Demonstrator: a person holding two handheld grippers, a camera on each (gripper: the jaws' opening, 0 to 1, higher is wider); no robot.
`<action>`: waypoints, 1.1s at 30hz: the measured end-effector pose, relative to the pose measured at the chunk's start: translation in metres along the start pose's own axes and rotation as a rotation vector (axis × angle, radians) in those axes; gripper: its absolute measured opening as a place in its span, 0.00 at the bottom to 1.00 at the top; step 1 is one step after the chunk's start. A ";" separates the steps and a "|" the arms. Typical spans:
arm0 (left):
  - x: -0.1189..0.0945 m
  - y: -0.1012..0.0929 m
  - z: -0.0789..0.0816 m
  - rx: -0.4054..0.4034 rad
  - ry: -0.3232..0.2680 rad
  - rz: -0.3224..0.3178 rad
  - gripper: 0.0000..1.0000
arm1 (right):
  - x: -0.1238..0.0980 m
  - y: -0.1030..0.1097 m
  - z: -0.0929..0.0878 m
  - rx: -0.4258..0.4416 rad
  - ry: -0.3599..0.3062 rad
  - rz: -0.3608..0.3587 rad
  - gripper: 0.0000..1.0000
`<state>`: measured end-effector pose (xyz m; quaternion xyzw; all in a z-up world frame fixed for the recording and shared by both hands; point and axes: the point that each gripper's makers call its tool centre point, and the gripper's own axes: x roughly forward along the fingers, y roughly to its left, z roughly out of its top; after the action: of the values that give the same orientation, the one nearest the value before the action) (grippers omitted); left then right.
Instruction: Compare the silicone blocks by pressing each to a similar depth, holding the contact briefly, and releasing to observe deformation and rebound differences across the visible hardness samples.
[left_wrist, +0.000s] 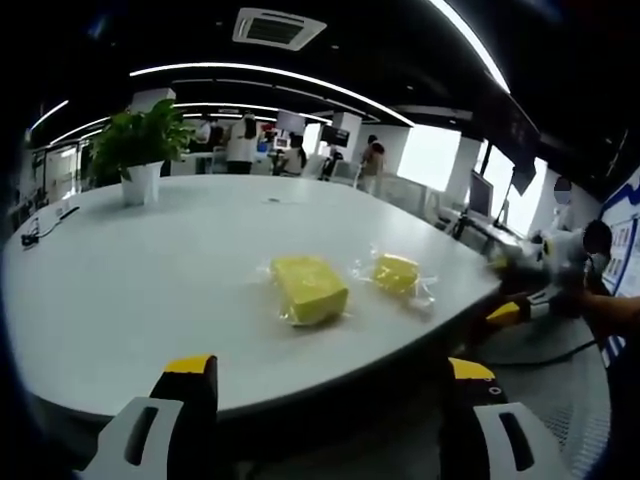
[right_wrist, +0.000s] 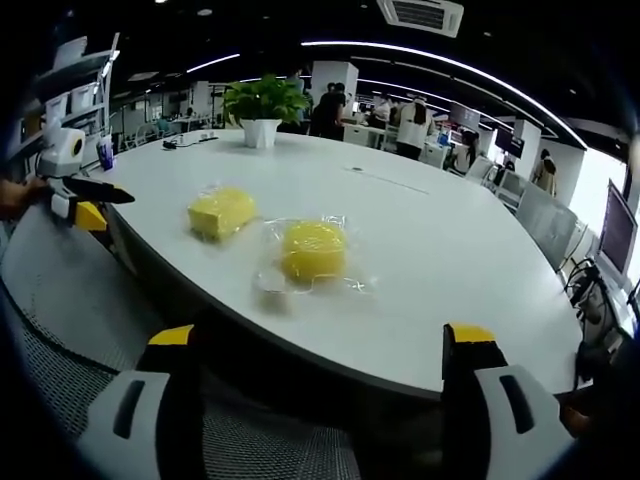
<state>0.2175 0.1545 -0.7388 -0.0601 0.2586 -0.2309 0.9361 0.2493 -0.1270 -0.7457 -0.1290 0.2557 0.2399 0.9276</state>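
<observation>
Two yellow blocks, each in a clear plastic bag, lie near the counter edge, slightly apart. No legible labels. Potted plant far side. Left tongs and right tongs spread, holding nothing.

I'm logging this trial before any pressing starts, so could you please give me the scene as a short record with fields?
surface: large white oval table
samples: two yellow silicone blocks in clear plastic wrap, side by side near the table edge
block one: larger yellow block
block two: smaller yellow block
contact: neither block touched
left gripper: open, short of the table edge
right gripper: open, short of the table edge
background: potted green plant on the table's far side
</observation>
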 end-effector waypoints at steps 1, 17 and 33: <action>0.000 0.000 0.000 0.000 0.001 -0.001 0.94 | 0.000 0.000 0.000 0.000 0.000 0.000 0.94; 0.003 -0.016 -0.001 0.025 0.036 -0.076 0.93 | 0.000 -0.002 0.000 0.003 0.002 0.003 0.93; 0.019 -0.028 0.019 -0.073 0.064 -0.228 0.87 | 0.000 0.000 -0.002 -0.001 0.017 0.008 0.90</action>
<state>0.2309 0.1210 -0.7246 -0.1156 0.2882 -0.3281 0.8921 0.2482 -0.1279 -0.7472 -0.1307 0.2639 0.2427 0.9243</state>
